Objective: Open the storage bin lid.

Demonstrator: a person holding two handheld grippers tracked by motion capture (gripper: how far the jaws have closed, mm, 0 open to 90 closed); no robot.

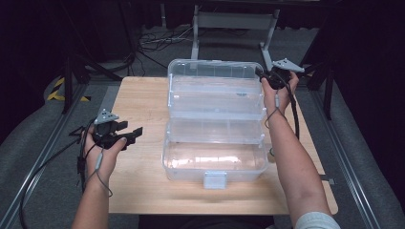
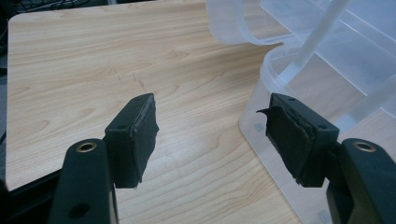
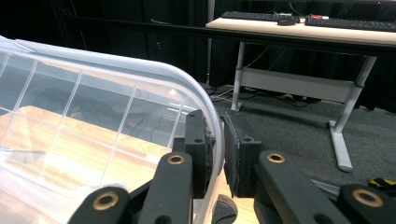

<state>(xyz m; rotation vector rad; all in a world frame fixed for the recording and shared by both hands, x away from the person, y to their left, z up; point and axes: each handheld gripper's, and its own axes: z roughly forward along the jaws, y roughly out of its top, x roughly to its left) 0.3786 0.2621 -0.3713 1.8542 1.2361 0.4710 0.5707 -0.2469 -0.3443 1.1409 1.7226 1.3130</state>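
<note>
A clear plastic organiser box (image 1: pixel 215 157) stands open in the middle of the wooden table (image 1: pixel 138 95), its tiered trays stepped up toward the raised lid (image 1: pixel 215 69) at the back. My right gripper (image 1: pixel 264 76) is at the lid's far right corner, jaws shut on the lid's rim (image 3: pixel 212 123), one pad inside and one outside. My left gripper (image 1: pixel 131 133) hovers over the table to the left of the box, open with nothing between its pads (image 2: pixel 140 135). The box's lower tub corner (image 2: pixel 261 121) lies just ahead of its right jaw.
A white latch (image 1: pixel 215 180) sits on the box's front wall. Bare tabletop extends left of the box. Behind the table are cables on the floor and a desk frame (image 1: pixel 234 28). A desk with keyboards (image 3: pixel 303 23) stands farther off.
</note>
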